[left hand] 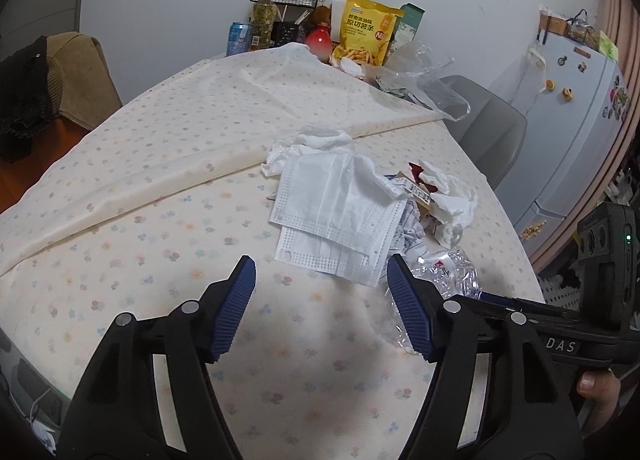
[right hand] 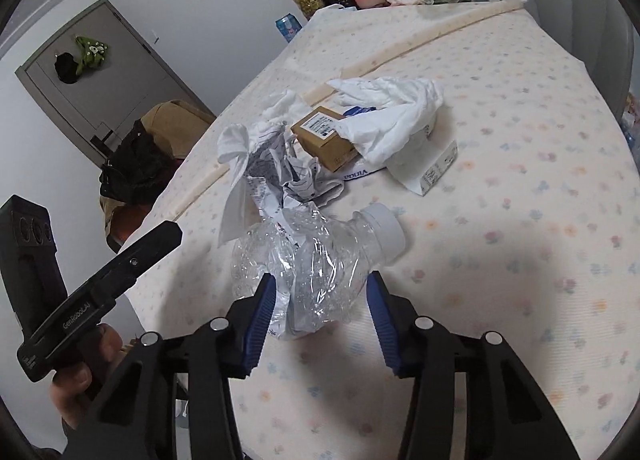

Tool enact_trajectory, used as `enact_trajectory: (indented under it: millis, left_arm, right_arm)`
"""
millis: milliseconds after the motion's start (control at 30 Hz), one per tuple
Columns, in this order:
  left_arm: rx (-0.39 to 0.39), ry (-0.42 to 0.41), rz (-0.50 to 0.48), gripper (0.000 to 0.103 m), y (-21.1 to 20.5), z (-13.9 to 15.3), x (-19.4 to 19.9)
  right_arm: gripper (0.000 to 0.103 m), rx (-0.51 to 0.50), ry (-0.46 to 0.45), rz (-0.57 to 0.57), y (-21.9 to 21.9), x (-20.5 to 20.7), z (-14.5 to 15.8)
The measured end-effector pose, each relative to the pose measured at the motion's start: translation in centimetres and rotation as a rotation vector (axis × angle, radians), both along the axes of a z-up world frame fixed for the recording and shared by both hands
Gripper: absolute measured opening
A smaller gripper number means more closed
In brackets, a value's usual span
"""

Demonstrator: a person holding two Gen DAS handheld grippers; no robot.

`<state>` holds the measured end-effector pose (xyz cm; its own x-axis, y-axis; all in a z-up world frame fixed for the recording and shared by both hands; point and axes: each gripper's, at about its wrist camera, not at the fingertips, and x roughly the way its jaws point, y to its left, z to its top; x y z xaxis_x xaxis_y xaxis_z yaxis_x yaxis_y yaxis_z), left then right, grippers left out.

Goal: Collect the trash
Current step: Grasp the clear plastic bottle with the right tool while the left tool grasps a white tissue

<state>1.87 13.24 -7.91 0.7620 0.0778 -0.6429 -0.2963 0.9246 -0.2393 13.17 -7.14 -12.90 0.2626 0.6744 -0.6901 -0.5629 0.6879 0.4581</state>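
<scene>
Two grippers over table (left hand: pixel 120 180). Right gripper (right hand: pixel 318 320) straddles crushed plastic bottle (right hand: pixel 320 256) at near edge of trash pile; pad contact unclear. Left gripper (left hand: pixel 320 308) released, empty, just short of white tissues (left hand: pixel 336 216).

The left tongs (left hand: pixel 320 272) have black plastic arms with round silver screws and blue ribbed pads (left hand: pixel 236 308). The right tongs (right hand: pixel 320 288) look the same. Seen from the left wrist at four o'clock, a black handle says "DAS" and has a small green light. From the right wrist at eight o'clock, a black handle says "GenRobot.AI".
</scene>
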Motion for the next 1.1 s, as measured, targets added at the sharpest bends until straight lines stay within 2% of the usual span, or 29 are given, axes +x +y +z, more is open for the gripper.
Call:
enact_trajectory:
  millis: [100, 133, 167, 367, 467, 533, 567, 600, 633, 667, 700, 733, 767, 900, 967, 1000, 1033, 1100]
  left_arm:
    - [0.003, 0.006, -0.020, 0.068, -0.7, -0.1, 0.8]
    - [0.007, 0.007, -0.029, 0.068, -1.0, -0.1, 1.1]
    - [0.012, 0.010, -0.039, 0.068, -1.3, -0.2, 1.5]
    - [0.067, 0.045, -0.062, 0.066, -2.8, -0.9, 3.8]
    - [0.074, 0.071, -0.056, 0.049, -2.8, -1.4, 4.5]
    - [0.070, 0.094, -0.047, 0.017, -2.6, -1.7, 4.7]
    - [0.069, 0.099, -0.044, 0.011, -2.5, -1.8, 4.6]
    - [0.071, 0.096, -0.036, 0.005, -2.4, -1.7, 4.4]
    - [0.078, 0.088, -0.028, 0.004, -2.3, -1.5, 4.1]
    - [0.085, 0.078, -0.022, 0.003, -2.2, -1.2, 3.8]
    - [0.089, 0.071, -0.017, 0.003, -2.1, -1.1, 3.4]
    - [0.092, 0.064, -0.011, 0.003, -1.9, -0.8, 3.0]
    - [0.093, 0.060, -0.003, 0.003, -1.8, -0.6, 2.6]
    - [0.091, 0.038, 0.016, 0.003, -1.1, 0.5, 1.3]
    - [0.093, 0.026, 0.015, 0.003, -1.1, 1.1, 0.8]
    - [0.095, 0.020, 0.013, 0.003, -1.2, 1.3, 0.6]
    - [0.096, 0.014, 0.011, 0.003, -1.3, 1.6, 0.4]
    - [0.095, 0.005, 0.008, 0.003, -1.4, 2.1, 0.1]
  right_arm:
    - [0.041, 0.014, -0.008, -0.016, -1.0, -0.1, 0.2]
    - [0.032, 0.023, -0.012, -0.023, -1.5, 0.0, 0.4]
    - [0.031, 0.023, -0.016, -0.030, -1.8, 0.0, 0.5]
    - [0.031, 0.013, -0.040, -0.086, -4.5, 0.3, 1.2]
    - [0.031, 0.013, -0.050, -0.108, -5.5, 0.4, 1.6]
    - [0.031, 0.008, -0.054, -0.121, -6.0, 0.5, 1.6]
    - [0.031, 0.002, -0.053, -0.129, -6.2, 0.6, 1.6]
    - [0.033, 0.003, -0.045, -0.133, -6.5, 0.7, 1.5]
    - [0.035, 0.009, -0.032, -0.134, -6.5, 0.8, 1.3]
    - [0.043, 0.009, -0.026, -0.136, -6.5, 0.9, 1.1]
    - [0.068, 0.009, -0.022, -0.143, -6.4, 0.9, 1.1]
    - [0.082, 0.013, -0.033, -0.155, -6.4, 0.7, 1.1]
    - [0.089, 0.015, -0.043, -0.161, -6.3, 0.6, 1.2]
    - [0.090, 0.008, -0.001, -0.149, -5.0, 1.1, 0.3]
    - [0.089, -0.006, 0.009, -0.152, -4.4, 1.3, -0.2]
    - [0.085, -0.009, 0.004, -0.151, -4.2, 1.3, -0.2]
    - [0.075, -0.007, 0.014, -0.145, -4.1, 1.4, -0.2]
    - [0.043, 0.026, 0.065, -0.122, -4.1, 1.7, -0.5]
